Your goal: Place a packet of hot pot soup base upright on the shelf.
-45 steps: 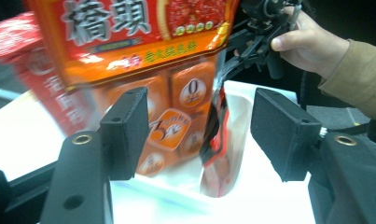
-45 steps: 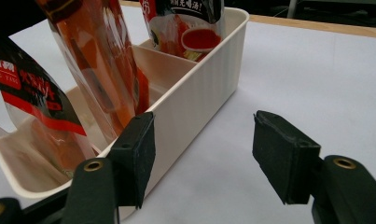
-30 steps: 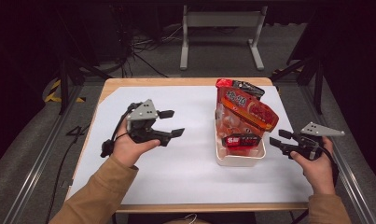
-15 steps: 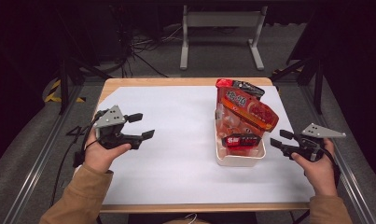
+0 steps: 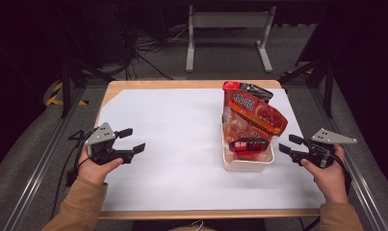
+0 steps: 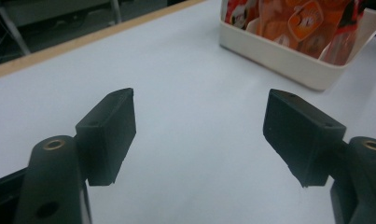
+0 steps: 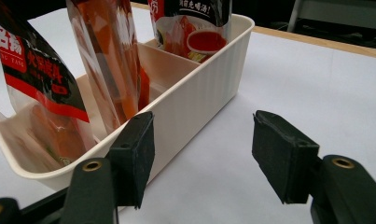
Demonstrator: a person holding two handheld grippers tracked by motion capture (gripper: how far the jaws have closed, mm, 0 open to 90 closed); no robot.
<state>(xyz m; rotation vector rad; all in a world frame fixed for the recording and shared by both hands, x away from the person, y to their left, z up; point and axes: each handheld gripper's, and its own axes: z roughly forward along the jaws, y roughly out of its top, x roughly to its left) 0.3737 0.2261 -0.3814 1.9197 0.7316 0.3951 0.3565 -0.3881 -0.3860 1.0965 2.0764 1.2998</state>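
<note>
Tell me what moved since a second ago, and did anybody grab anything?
The left hand-held gripper slid from the middle of the table out to its left edge, toward the person. Its jaws have just been opening, with nothing between them. The right hand-held gripper stayed beside the white bin, its jaws opening a little, also empty. The bin and its snack bags did not move. Nothing was grabbed.

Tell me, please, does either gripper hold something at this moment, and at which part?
Nothing is held. The left gripper is open over the white table cover; the right gripper is open beside the cream bin of snack packets.
</note>
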